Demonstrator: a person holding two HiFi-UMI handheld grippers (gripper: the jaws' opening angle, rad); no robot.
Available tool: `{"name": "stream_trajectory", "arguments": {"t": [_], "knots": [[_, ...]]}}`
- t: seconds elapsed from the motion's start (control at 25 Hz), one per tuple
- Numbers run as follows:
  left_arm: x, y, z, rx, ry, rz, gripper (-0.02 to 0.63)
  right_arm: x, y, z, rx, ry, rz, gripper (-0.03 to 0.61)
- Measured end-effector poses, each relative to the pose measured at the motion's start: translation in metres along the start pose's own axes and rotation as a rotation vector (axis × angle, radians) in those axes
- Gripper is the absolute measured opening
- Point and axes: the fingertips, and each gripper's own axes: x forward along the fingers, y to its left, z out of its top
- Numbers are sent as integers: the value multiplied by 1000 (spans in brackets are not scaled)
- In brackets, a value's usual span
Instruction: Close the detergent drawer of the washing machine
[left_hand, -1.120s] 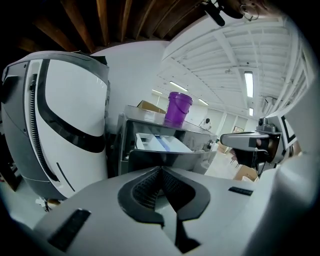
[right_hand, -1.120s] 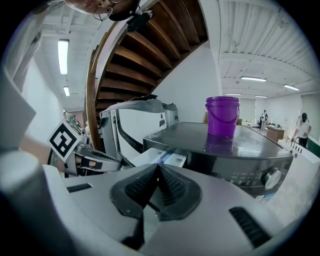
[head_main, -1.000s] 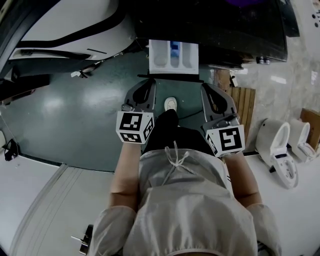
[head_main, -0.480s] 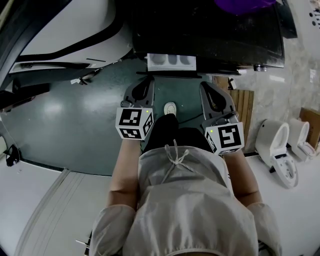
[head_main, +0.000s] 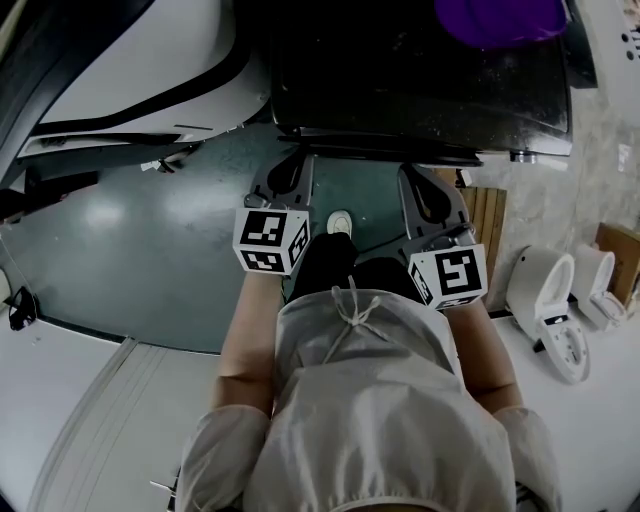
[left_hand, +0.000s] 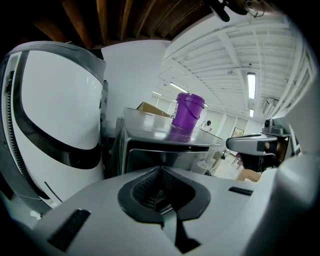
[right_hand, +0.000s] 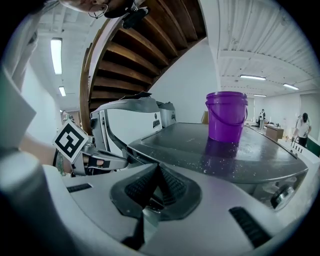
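left hand-held gripper (head_main: 287, 166), right hand-held gripper (head_main: 426, 176), both closed, empty; at washing machine (head_main: 420, 90) edge

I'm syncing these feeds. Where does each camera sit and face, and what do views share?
Head view: on the person's head, facing steeply down at the washing machine; shows left claw, right claw, forearms, shirt.
Left gripper view: on the left claw, looking along its shut jaws up at the machine's front.
Right gripper view: on the right claw, along its shut jaws across the machine's top; the left claw's marker cube shows at left.
Shared: all three show the purple bucket on the machine.
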Motion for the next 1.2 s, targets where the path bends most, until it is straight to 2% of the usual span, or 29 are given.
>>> {"name": "stream_trajectory", "arguments": {"t": [0.52, 0.68, 0.96, 1.2], "knots": [[14, 9, 9, -37, -5, 7, 17, 28, -4, 13, 11, 0, 6, 6], [14, 9, 9, 1, -19, 22, 17, 32, 0, 13, -10, 4, 17, 6], [17, 11, 11, -31, -29, 19, 17, 26, -3, 17, 4, -22, -1, 5], [19, 11, 11, 26, -11, 17, 17, 11, -7, 18, -7, -30, -24, 6]]}}
